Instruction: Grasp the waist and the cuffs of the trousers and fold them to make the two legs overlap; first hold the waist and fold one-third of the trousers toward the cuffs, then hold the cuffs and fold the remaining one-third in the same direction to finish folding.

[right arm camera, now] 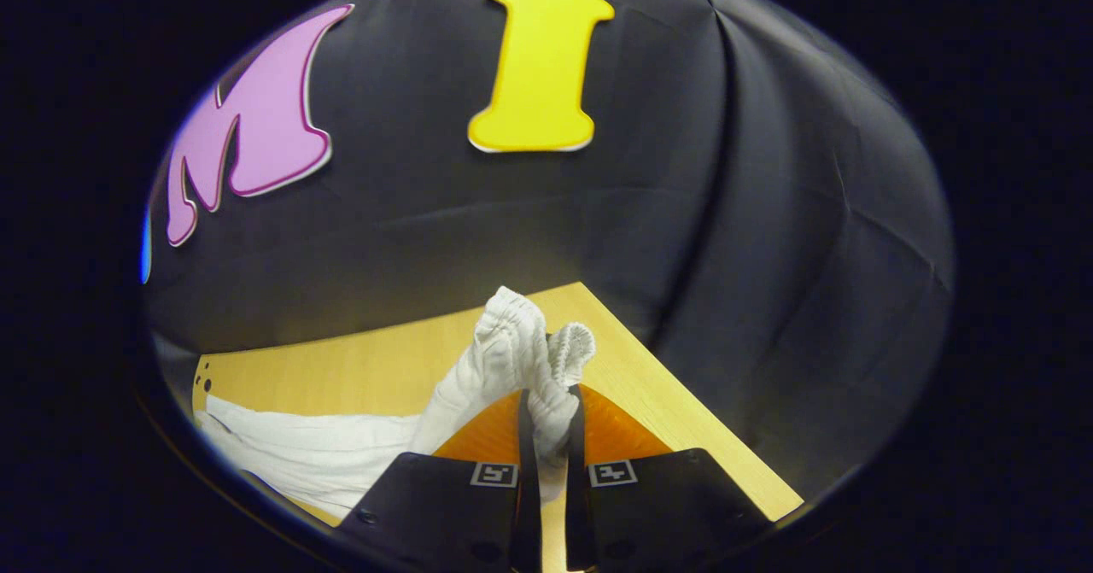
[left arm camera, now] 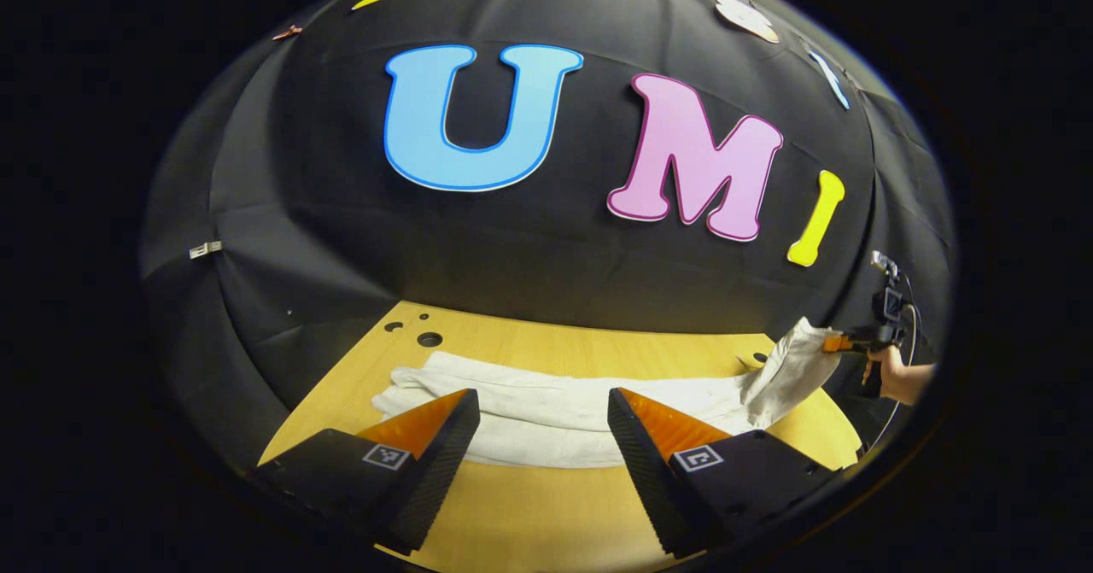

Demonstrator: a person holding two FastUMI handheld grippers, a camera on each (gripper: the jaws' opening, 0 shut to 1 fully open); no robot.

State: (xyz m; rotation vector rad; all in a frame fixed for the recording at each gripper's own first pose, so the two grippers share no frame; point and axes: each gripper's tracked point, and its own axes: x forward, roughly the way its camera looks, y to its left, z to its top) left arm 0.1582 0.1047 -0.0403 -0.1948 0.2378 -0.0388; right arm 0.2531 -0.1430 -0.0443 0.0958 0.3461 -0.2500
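Left gripper view: white trousers (left arm camera: 546, 411) lie lengthwise across wooden table (left arm camera: 529, 513), one end lifted off surface at far side by right gripper (left arm camera: 841, 344), hand (left arm camera: 897, 377) behind it. Left gripper (left arm camera: 543, 406) hovers above trousers' middle, fingers wide apart, holding nothing. Right gripper view: right gripper's fingers pinched on gathered elastic waist (right arm camera: 546, 359), fabric bunched upward between them, rest trailing down to table.

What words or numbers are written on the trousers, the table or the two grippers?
trousers: no writing shows.
table: no writing, only small round holes.
left gripper: a square black-and-white marker on each finger, a pattern, not words.
right gripper: the same kind of markers, no words.
small white tag on the wall cloth: too small to read.
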